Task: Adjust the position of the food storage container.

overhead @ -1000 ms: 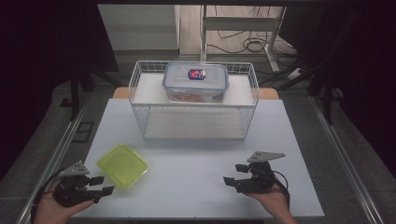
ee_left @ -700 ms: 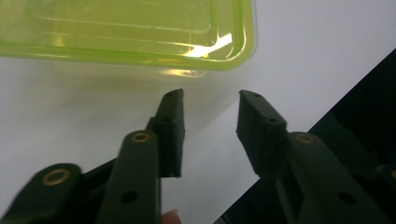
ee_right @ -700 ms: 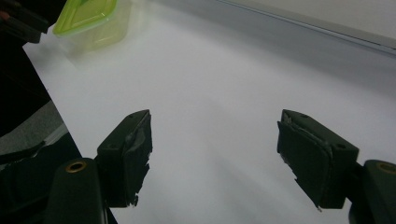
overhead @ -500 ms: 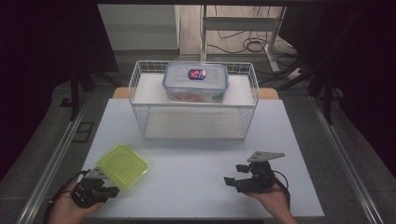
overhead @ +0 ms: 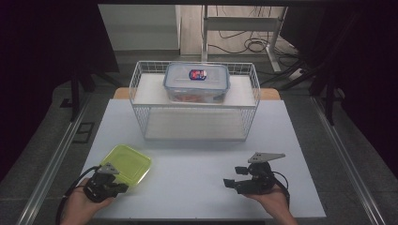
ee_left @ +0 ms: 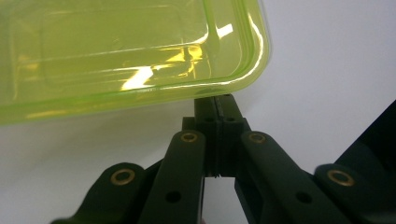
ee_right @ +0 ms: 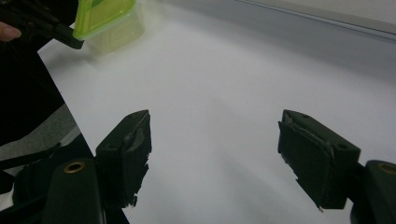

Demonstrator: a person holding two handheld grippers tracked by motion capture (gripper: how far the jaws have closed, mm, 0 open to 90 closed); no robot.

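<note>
Two claws work at one white desk (overhead: 197, 187), and between them there are two containers to count: one yellow-green container (overhead: 126, 164) lying near the desk's front left corner and one clear lidded box (overhead: 197, 82) sitting on top of the single white wire basket (overhead: 141, 101) at the far edge. The left claw (overhead: 119, 186) has just been closing and its jaws now meet pressed together at the yellow-green container's near rim, though whether the rim is pinched between them cannot be told. The right claw (overhead: 230, 183) rests well apart at the front right, jaws wide with bare desk between them.
</note>
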